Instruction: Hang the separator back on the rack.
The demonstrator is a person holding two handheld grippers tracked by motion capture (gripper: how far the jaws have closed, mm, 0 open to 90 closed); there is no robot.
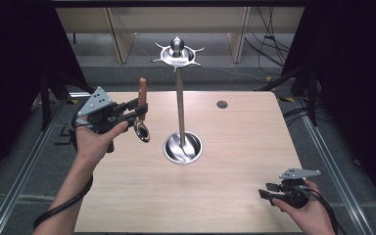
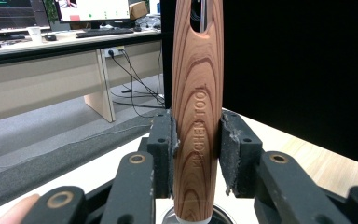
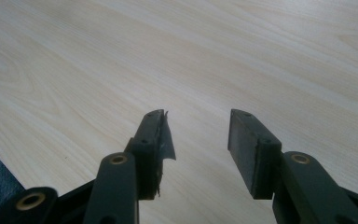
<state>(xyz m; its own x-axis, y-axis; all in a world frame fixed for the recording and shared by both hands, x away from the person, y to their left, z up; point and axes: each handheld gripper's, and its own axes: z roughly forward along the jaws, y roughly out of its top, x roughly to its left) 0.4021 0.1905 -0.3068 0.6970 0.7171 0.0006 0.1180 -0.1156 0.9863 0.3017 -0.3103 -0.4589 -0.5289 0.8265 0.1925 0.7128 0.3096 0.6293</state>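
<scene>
My left gripper [image 1: 138,111] is shut on the wooden handle [image 2: 196,116] of a kitchen tool [image 1: 142,105], held upright above the table's left side. Its metal head [image 1: 142,131] hangs below the jaws, and the handle's top has a hanging hole. The pads press the handle from both sides. A steel utensil stand [image 1: 179,98] rises from a round base [image 1: 182,148] in the table's middle, with a hooked ring at its top [image 1: 177,54]. My right gripper [image 1: 268,191] rests low at the table's front right, open, with bare tabletop between its jaws [image 3: 198,149].
The light wooden table [image 1: 235,196] has a round cable hole [image 1: 222,104] at its back right. Black curtains flank both sides. Beyond the far edge are desk legs and floor cables [image 1: 267,44].
</scene>
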